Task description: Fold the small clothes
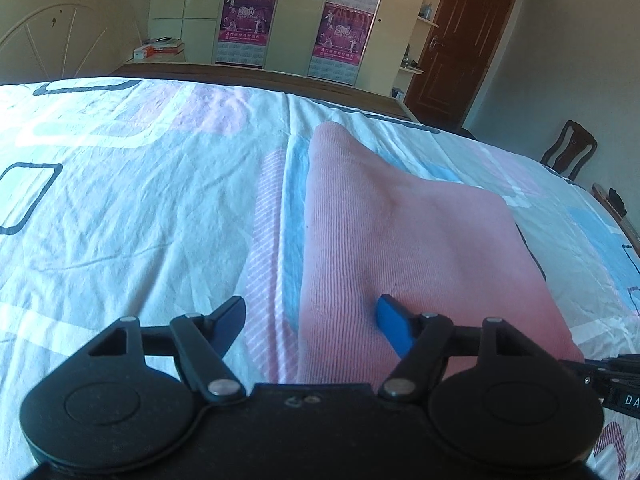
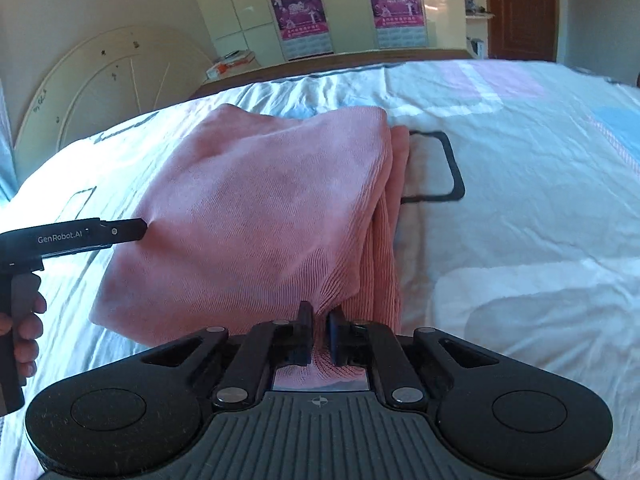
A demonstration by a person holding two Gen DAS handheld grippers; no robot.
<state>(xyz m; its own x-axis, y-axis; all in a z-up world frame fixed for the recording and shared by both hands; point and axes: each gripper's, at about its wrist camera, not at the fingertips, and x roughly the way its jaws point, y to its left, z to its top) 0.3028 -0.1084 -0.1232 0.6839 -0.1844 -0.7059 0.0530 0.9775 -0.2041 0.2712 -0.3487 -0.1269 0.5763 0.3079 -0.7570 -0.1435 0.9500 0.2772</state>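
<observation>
A pink ribbed knit garment [image 1: 404, 240] lies folded on the patterned bedsheet [image 1: 120, 208]. My left gripper [image 1: 310, 320] is open, its jaws spread wide, with the garment's near left edge between them. In the right wrist view the garment [image 2: 248, 208] shows a top layer lifted over ribbed layers at its right side. My right gripper [image 2: 319, 322] is shut on the garment's near edge, with pink cloth bunched between the fingers. The left gripper [image 2: 132, 229] also shows there, touching the garment's left edge, held by a hand.
A white headboard [image 1: 52, 28] stands at the bed's left end. A wardrobe with posters [image 1: 288, 16] and a brown door [image 1: 460, 36] are beyond the bed. A wooden chair [image 1: 568, 152] stands at the right. The sheet [image 2: 520, 200] stretches right of the garment.
</observation>
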